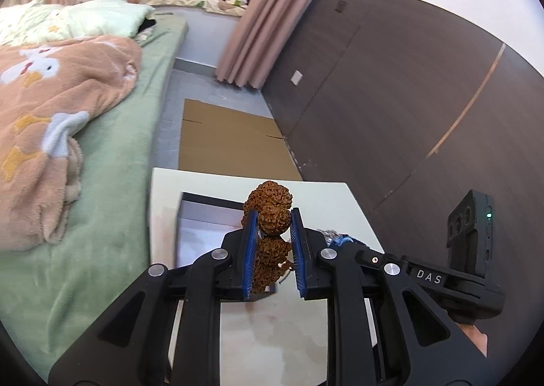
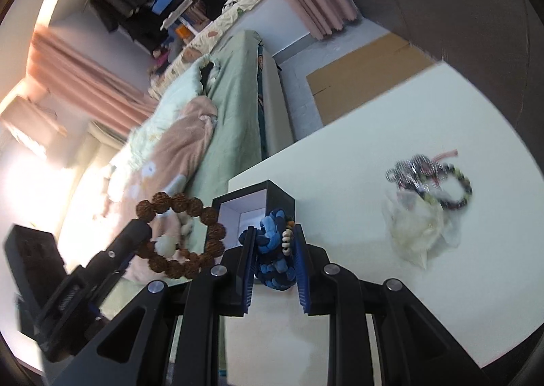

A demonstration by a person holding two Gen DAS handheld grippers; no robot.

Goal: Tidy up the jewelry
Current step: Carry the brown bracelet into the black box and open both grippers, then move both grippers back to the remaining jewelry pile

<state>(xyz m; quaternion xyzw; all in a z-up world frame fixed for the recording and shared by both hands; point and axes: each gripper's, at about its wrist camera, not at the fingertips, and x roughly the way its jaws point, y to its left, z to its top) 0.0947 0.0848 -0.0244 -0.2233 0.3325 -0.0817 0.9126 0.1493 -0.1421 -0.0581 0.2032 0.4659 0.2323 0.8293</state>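
Note:
My left gripper (image 1: 272, 226) is shut on a brown knobbly seed-bead bracelet (image 1: 270, 202) and holds it above the open black jewelry box (image 1: 204, 212) on the white table (image 1: 333, 195). The right wrist view shows that bracelet (image 2: 180, 233) as a full ring hanging from the left gripper (image 2: 142, 233), left of the box (image 2: 278, 199). My right gripper (image 2: 273, 239) is shut on a blue bead bracelet (image 2: 272, 250) with some cream beads, just in front of the box. Several dark bracelets (image 2: 431, 178) lie in a heap on the table (image 2: 357, 134) to the right.
A crumpled clear plastic bag (image 2: 418, 233) lies by the heap. A bed (image 1: 112, 154) with green sheet and pink blanket stands left of the table. Flat cardboard (image 1: 231, 137) lies on the floor beyond. A dark wood wall (image 1: 408, 80) runs along the right.

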